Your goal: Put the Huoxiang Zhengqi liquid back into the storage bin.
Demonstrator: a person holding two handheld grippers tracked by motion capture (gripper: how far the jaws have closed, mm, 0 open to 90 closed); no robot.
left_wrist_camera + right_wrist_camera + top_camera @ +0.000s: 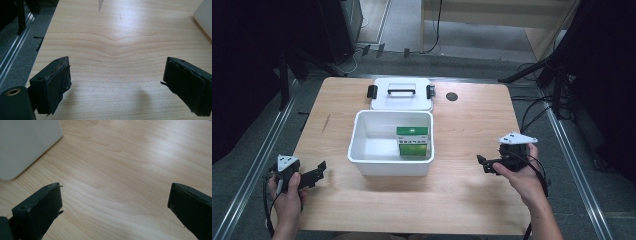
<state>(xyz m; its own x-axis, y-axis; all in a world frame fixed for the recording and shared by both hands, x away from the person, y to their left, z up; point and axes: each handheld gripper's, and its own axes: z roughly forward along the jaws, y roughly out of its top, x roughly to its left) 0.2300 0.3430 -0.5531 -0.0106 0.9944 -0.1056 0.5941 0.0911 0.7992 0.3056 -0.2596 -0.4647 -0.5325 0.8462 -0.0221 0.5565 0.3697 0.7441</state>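
Two grippers sit idle on either side of the white bin [390, 162], which is my landmark for everything on this wooden surface [472, 125]. Left gripper [314, 173] is off to the bin's left near the front edge, right gripper [486, 164] is off to the bin's right, and both have their jaws spread wide with nothing but bare wood between them. The green box [412, 141] stands inside the bin, tucked against its right wall toward the front corner. The bin's white lid [401, 93] with the black handle lies flat just behind the bin, touching or nearly so. My guess is the box comes out or the lid goes on next. Risk-wise: the box is jammed so close to the wall that a jaw may not fit down that side, and a sloppy grab could shove the light bin across the wood or tip the box over. Print on the box is too blurry to read, its lower part hides behind the bin's front wall, and I can't tell what the dark round spot [452, 96] right of the lid is.
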